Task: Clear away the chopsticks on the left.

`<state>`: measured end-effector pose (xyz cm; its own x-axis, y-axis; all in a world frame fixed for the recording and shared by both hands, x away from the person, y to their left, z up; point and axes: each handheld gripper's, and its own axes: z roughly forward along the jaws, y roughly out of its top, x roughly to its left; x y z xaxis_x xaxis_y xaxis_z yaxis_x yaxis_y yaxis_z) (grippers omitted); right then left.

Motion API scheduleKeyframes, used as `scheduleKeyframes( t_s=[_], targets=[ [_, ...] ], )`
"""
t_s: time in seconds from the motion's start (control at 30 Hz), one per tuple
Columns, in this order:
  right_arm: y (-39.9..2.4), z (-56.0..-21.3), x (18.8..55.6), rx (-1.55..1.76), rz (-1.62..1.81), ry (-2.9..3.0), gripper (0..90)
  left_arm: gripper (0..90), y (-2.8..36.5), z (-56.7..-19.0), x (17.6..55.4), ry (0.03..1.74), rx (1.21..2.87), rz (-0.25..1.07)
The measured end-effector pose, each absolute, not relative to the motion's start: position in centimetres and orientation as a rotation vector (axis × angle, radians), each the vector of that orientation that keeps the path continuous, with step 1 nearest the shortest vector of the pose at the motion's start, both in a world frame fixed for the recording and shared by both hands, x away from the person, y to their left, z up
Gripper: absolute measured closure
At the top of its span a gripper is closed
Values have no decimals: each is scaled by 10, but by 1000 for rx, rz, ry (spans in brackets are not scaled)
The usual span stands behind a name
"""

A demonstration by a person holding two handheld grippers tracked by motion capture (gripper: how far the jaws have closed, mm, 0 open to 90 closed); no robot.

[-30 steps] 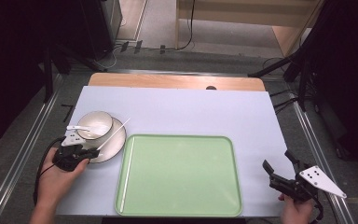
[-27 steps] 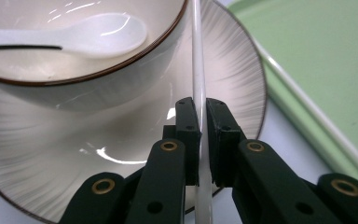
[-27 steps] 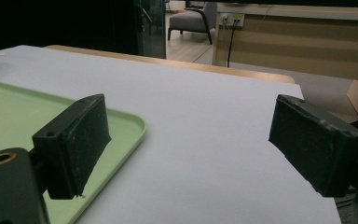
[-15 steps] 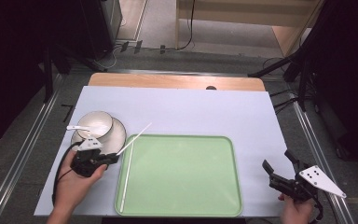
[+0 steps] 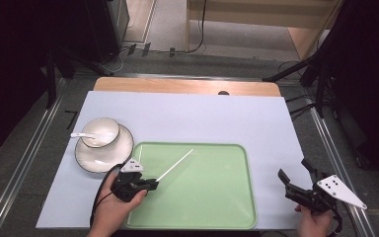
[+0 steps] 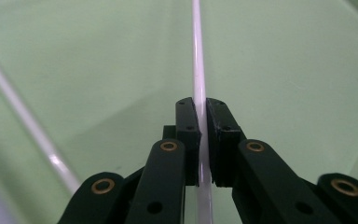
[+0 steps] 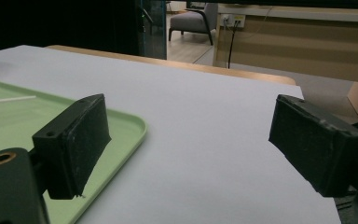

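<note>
Your left gripper pinched white stick near its lower end, over tray, stick pointing toward 1 o'clock. Step judged: laying stick in tray; next move called for lowering, then release. Right gripper idled at tray's 3 o'clock, jaws spread, empty. Left gripper view gave pad contact (high view too coarse); bowl at tray's 10 o'clock.

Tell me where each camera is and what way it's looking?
High view: above the table, looking down; both hands, left gripper, right gripper.
Left gripper view: on that gripper, looking along jaws shut on the white stick over the green tray.
Right gripper view: on that gripper, looking across the table between open jaws.
All share the tray and stick.
</note>
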<state>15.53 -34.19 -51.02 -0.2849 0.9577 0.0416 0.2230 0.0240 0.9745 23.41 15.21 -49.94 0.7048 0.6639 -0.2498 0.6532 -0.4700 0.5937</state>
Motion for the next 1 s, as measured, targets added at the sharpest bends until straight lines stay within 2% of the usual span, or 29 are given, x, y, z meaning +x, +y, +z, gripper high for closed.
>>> scheduleKeyframes(
  t_s=[0.27, 0.47, 0.57, 0.67, 0.83, 0.9, 0.93, 1.0],
  targets=[
    [-342, -510, 155, 1235, 1315, 1590, 124, 850, 142, -512, 227, 1030, 2265, -19],
    [-342, -510, 155, 1234, 1317, 1591, 124, 845, 145, -514, 229, 1053, 2233, -54],
    [-342, -510, 155, 1234, 1318, 1590, 124, 842, 145, -514, 227, 1036, 2243, -35],
    [-341, -510, 155, 1232, 1317, 1590, 124, 807, 143, -513, 226, 1015, 2258, -25],
    [-342, -510, 155, 1234, 1318, 1588, 124, 805, 143, -512, 227, 1000, 2270, -24],
    [-342, -510, 155, 1238, 1318, 1586, 124, 743, 143, -508, 229, 988, 2294, -6],
    [-342, -510, 155, 1239, 1319, 1586, 124, 703, 144, -504, 232, 971, 2282, 2],
    [-342, -510, 156, 1229, 1321, 1591, 124, 724, 146, -496, 239, 973, 2215, 5]
  ],
)
